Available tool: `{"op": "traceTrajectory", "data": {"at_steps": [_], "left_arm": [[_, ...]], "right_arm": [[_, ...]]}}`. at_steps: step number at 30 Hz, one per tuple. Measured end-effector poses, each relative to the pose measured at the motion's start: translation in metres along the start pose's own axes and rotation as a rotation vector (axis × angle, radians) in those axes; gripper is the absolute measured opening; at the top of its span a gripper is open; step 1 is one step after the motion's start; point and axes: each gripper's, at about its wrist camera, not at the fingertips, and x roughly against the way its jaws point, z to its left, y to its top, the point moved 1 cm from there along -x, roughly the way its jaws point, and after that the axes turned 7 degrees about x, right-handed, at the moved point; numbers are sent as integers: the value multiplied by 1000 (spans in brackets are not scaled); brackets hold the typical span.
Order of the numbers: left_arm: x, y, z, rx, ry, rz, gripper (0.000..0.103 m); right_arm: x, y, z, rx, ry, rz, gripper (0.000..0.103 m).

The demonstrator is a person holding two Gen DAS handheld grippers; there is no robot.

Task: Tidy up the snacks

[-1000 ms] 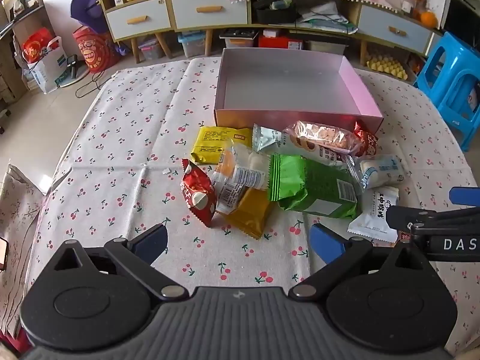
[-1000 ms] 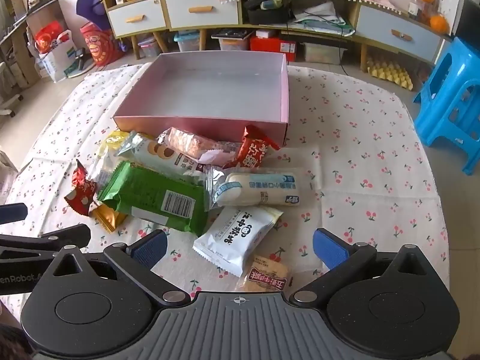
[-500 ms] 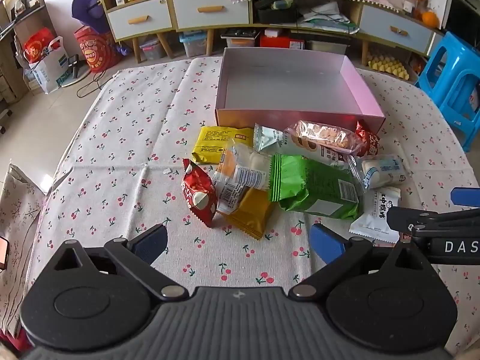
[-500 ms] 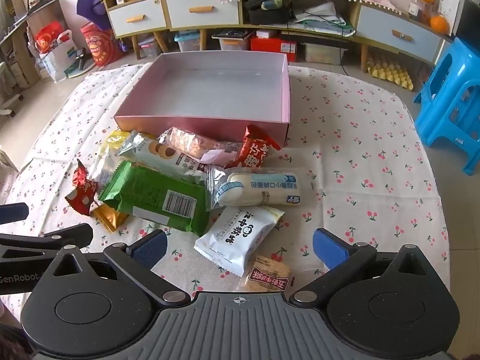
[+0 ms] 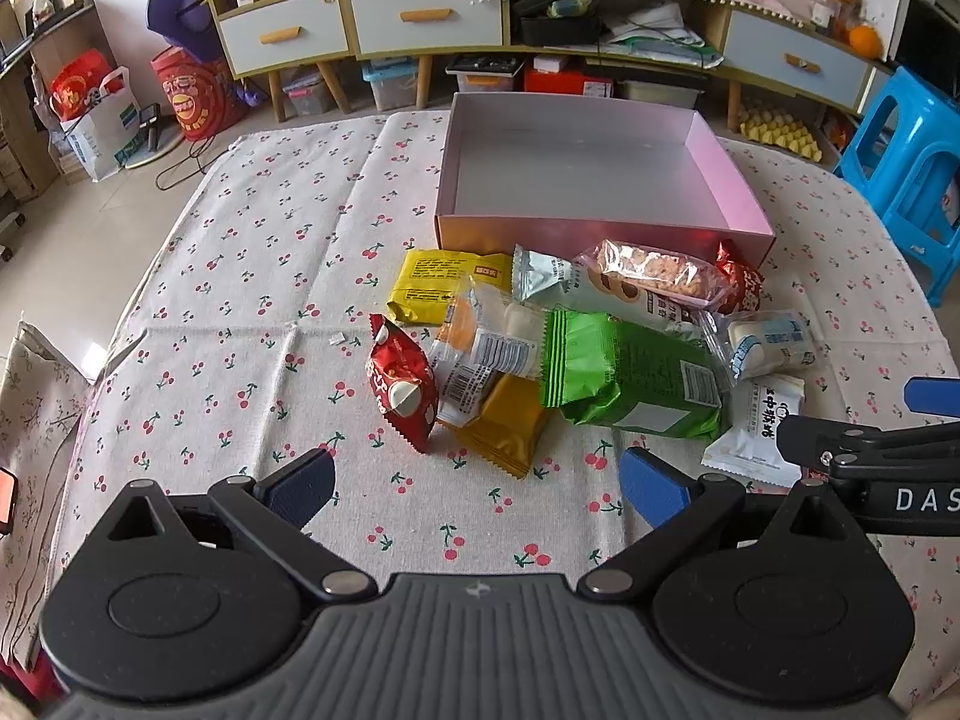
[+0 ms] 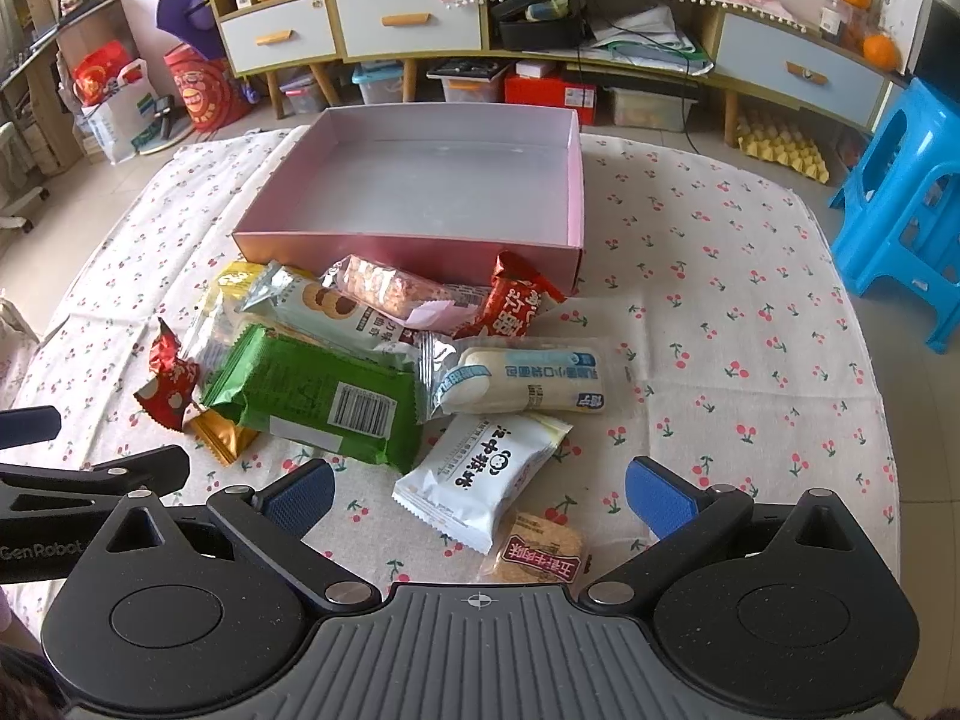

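Note:
A pile of snack packets lies on the cherry-print tablecloth (image 5: 252, 276) in front of an empty pink box (image 5: 729, 180), which also shows in the right wrist view (image 6: 576, 180). The pile holds a green pack (image 5: 630, 378) (image 6: 318, 396), a red pack (image 5: 399, 387), a yellow pack (image 5: 441, 285), a gold pack (image 5: 507, 420) and a white pack (image 6: 480, 474). A small round biscuit pack (image 6: 540, 552) lies nearest the right gripper. My left gripper (image 5: 477, 489) is open and empty, just short of the pile. My right gripper (image 6: 477, 495) is open and empty above the white pack.
A blue plastic stool (image 6: 900, 210) stands right of the table. A low cabinet with drawers (image 5: 420, 12) and floor clutter stand behind the table. Red bags (image 5: 192, 96) sit on the floor at the back left. The table edge runs along the left (image 5: 108, 354).
Both grippers have crept slightly forward toward the pile. Both stay open and empty. The snacks have not moved.

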Motion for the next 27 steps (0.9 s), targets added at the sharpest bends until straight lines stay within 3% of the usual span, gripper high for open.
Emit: {"op": "traceTrajectory", "data": {"at_steps": [27], "left_arm": [[-1,-1,0,8,0,4,101]], "right_arm": [[-1,0,1,1,-2,0,103]]}}
